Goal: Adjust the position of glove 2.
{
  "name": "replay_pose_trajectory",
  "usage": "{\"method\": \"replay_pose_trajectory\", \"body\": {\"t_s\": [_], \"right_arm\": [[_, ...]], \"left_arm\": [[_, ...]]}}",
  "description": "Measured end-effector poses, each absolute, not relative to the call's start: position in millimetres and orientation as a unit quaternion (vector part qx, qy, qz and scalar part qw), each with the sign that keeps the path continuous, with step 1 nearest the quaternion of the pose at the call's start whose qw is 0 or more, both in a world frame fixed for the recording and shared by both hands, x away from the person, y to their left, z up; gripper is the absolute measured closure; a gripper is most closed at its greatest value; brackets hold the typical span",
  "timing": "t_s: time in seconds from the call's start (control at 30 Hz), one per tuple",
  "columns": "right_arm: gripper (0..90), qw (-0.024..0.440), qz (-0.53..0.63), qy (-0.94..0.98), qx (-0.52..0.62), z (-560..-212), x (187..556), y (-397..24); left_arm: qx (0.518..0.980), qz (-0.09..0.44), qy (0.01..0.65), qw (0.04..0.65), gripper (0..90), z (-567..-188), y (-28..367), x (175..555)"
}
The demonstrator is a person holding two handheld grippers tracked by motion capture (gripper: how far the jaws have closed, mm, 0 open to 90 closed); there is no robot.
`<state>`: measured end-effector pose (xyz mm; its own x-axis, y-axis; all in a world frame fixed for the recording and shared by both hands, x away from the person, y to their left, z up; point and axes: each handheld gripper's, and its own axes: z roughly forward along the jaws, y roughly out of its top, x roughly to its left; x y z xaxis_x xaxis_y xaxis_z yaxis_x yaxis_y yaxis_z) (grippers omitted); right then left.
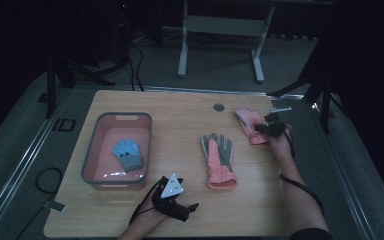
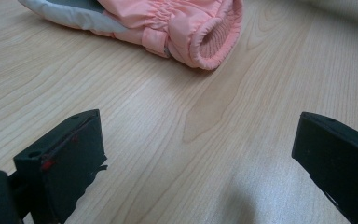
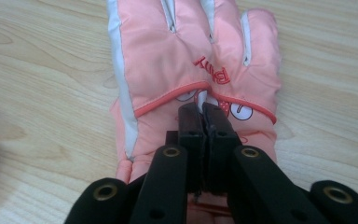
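We log the right gripper (image 3: 204, 112) fingers pinching pink glove (image 3: 191, 60), print legible up close; left gripper (image 2: 196, 154) fingers wide over bare bench (image 2: 177, 121).

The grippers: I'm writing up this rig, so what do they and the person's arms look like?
Both grippers are black. The left gripper carries a grey three-cornered plate with dark dots; its jaws are blocky with red specks. The right gripper trails a black cable along a bare forearm with a dark sleeve.

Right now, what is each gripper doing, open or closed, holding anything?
Left gripper: open, holding nothing, above bare table.
Right gripper: fingers closed, pinching the fabric of the pink glove by its back.
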<state>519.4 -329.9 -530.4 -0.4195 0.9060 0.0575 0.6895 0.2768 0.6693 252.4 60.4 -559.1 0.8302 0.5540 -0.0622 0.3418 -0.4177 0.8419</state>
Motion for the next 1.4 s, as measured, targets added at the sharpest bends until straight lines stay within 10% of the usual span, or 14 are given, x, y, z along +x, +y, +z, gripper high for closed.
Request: {"method": "replay_pose_trajectory", "body": {"t_s": [0.83,1.4], "right_arm": [[89.5,0.231,0.346,0.692,0.590,-451.5,410.2,-327.3],[89.2,0.230,0.335,0.680,0.611,-482.5,338.8,-328.7]], "left_arm": [[0.837,0.127,0.265,0.461,2.5,-558.6,58.8,255.9],[0.842,0.135,0.259,0.454,2.5,-559.0,57.1,255.5]]}}
